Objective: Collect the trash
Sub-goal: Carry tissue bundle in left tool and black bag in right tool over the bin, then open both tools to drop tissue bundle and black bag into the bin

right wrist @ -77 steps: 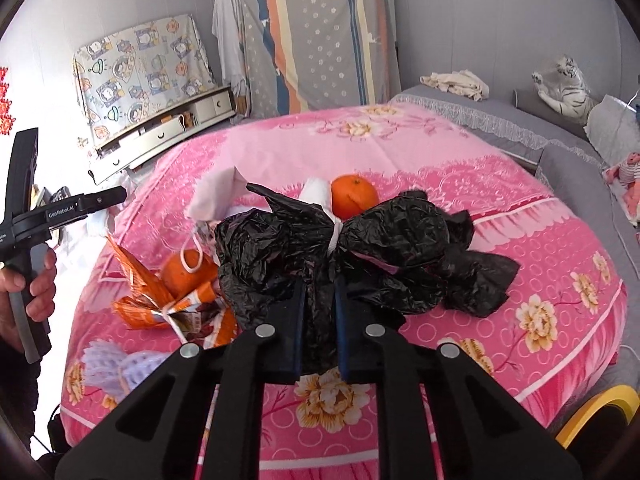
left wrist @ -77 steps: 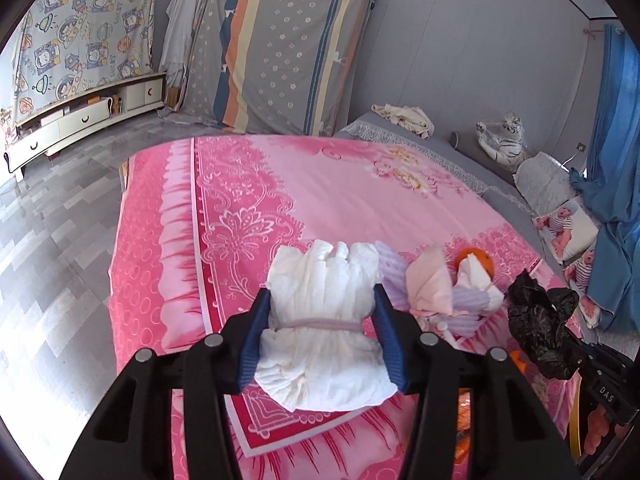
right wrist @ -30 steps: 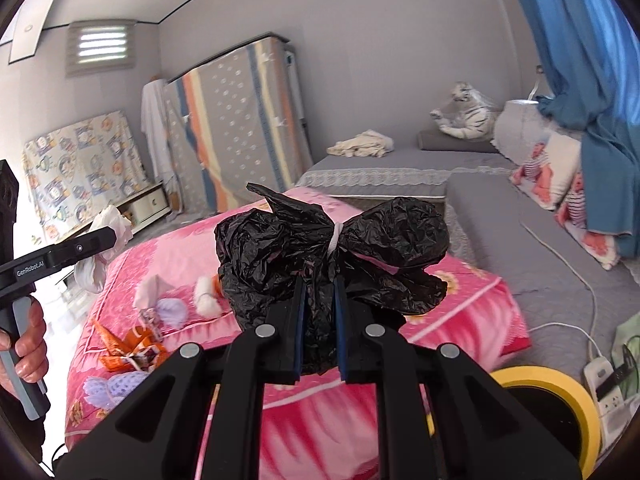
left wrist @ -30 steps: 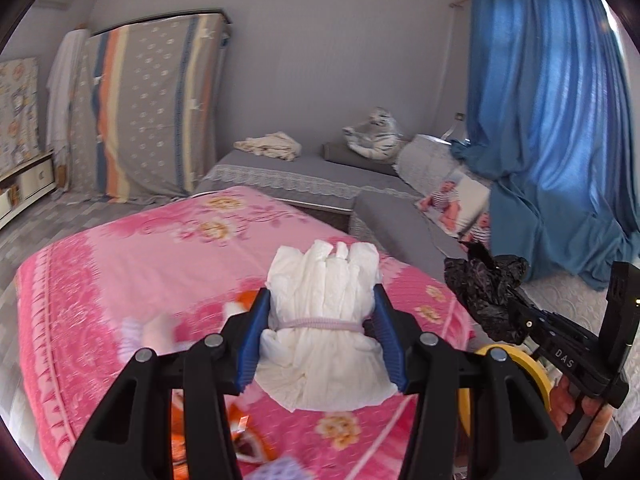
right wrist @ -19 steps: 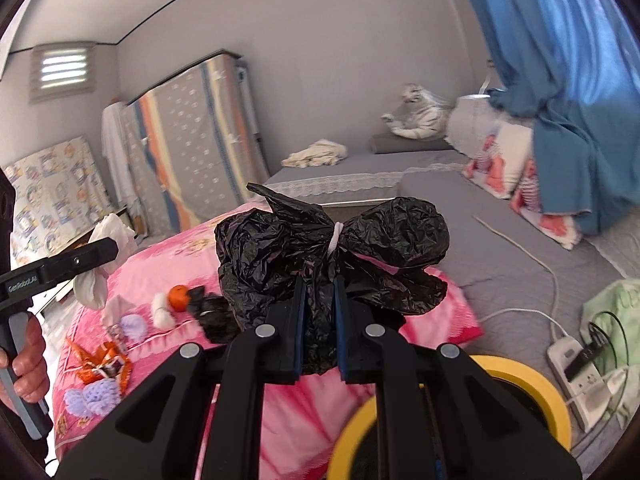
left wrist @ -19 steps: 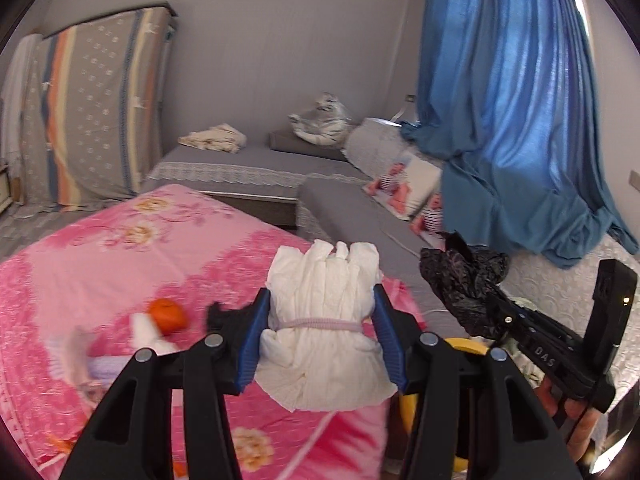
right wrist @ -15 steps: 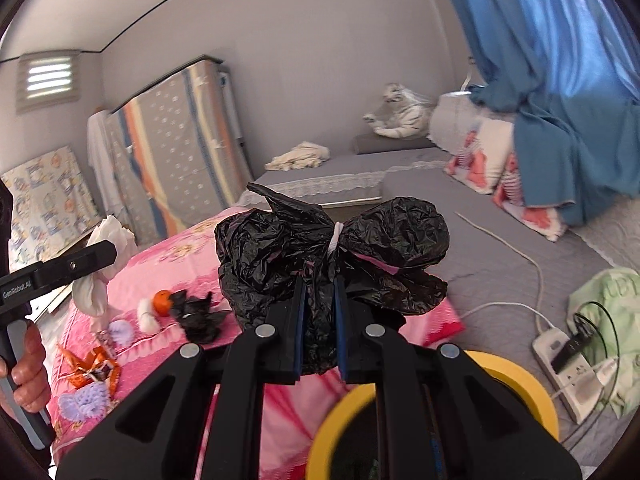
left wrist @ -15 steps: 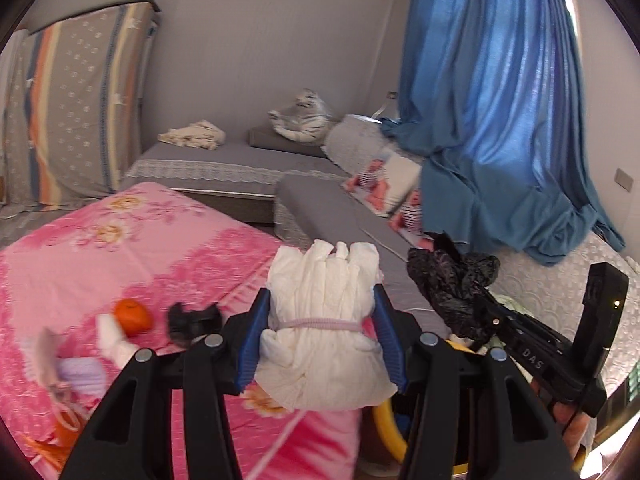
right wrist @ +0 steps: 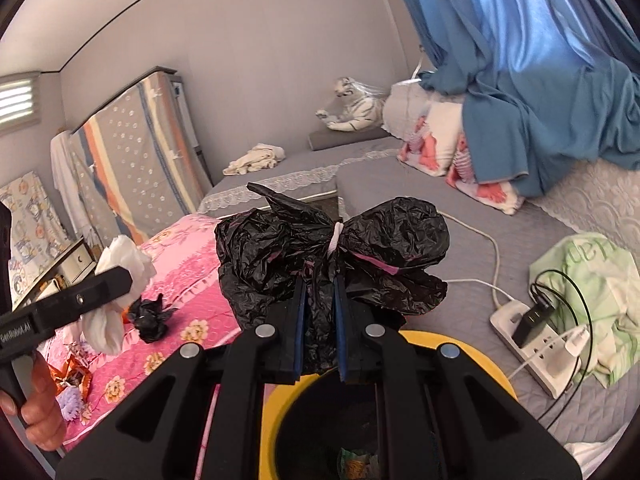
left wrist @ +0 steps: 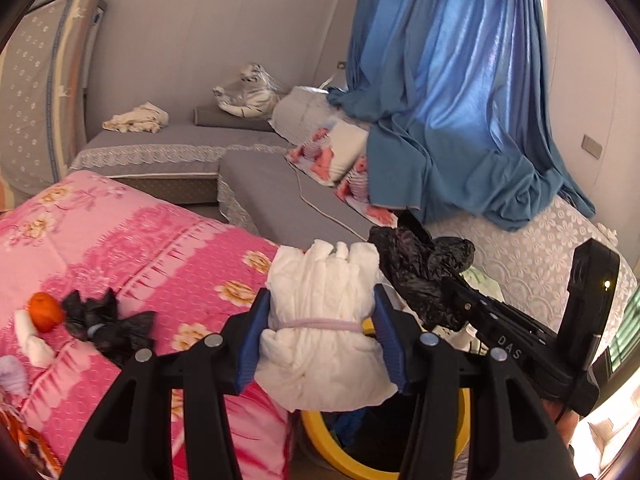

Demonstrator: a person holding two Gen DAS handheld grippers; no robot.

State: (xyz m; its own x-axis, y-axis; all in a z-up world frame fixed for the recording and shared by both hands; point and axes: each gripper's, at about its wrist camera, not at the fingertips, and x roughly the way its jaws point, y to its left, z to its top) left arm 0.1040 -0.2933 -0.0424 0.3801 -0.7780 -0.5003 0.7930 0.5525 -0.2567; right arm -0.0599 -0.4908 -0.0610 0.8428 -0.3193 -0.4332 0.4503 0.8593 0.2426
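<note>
Round yellow-rimmed waste bin [right wrist: 460, 346], black inside, beside the pink floral bedspread [left wrist: 120, 240]: holds crumpled scraps at its bottom. Above it, right gripper [right wrist: 319, 312] pinches a tied black plastic bag bundle [right wrist: 332, 248]. Left gripper [left wrist: 320, 332] clamps a banded white tissue wad [left wrist: 320, 320] just over the rim. Another black bag bundle [left wrist: 104, 324] lies on the bedspread.

Grey walls [left wrist: 208, 40] enclose the room. A blue curtain [left wrist: 448, 80] glows with daylight at two o'clock. Low grey mattresses [left wrist: 280, 196] run along the far wall; a striped mattress [right wrist: 140, 160] leans upright at ten o'clock.
</note>
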